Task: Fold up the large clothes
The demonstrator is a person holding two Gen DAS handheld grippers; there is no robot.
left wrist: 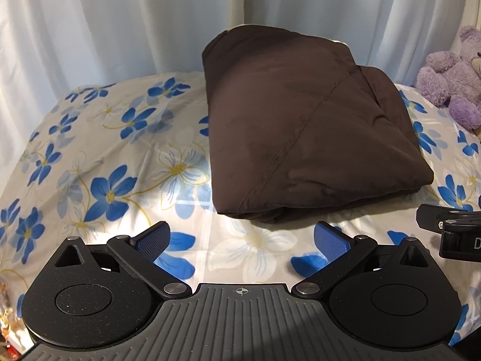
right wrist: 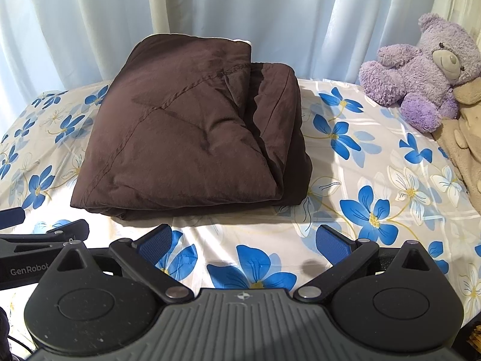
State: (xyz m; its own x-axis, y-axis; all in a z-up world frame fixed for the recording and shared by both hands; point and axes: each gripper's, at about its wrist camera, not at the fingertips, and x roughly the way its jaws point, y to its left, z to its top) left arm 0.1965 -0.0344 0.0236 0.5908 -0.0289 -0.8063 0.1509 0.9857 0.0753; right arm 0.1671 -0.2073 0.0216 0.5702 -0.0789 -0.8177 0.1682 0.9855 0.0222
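Folded brown garment (right wrist: 192,138) on floral bedsheet (right wrist: 375,180), both tools spread, empty.

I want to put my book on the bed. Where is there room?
Free: the flowered sheet left of the folded brown garment, and the strip between it and the purple teddy bear. Crowded: the far right by the beige plush toy.

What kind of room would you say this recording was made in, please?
Most likely a bedroom: the folded brown garment lies on a bed with a blue-flowered sheet, a purple teddy bear sits at its far edge, and pale curtains hang behind.
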